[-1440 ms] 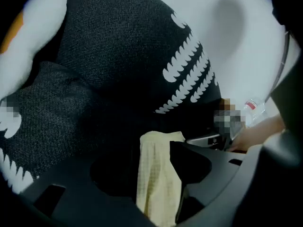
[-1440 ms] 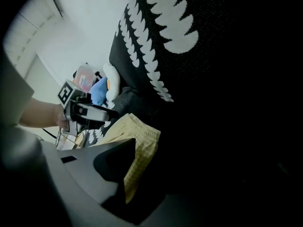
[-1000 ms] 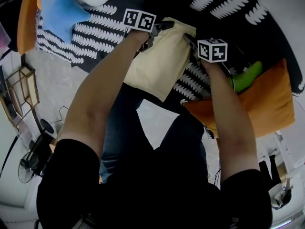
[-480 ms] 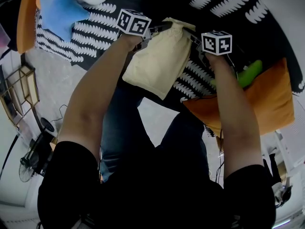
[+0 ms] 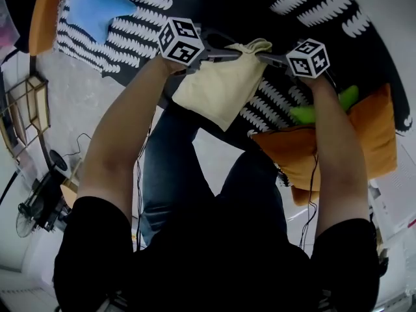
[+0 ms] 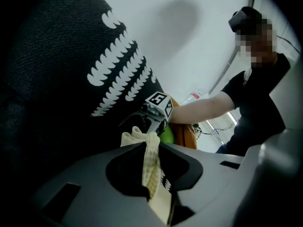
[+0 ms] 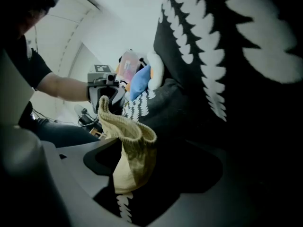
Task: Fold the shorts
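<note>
So the shorts (image 5: 218, 90) hang in mid-air by the waistband, which runs claw to claw, legs dangling. The left claw (image 5: 233, 54) has just clamped one corner. The right claw (image 5: 265, 57) has just been opening, and the other corner lies loose between its jaws. Patterned blanket (image 5: 130, 44) beyond.

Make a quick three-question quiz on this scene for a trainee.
1. True or false: the shorts lie spread out flat.
2. Which gripper clamps the shorts: A left, B right, C both?
3. Fill in: the cushion by the right arm is ____.
Key: 1 false, they hang bunched in the air. 2 A: the left gripper has just been closing and pinches the cloth. The right gripper has just been opening, and the cloth between its jaws is not pressed. 3 orange.
</note>
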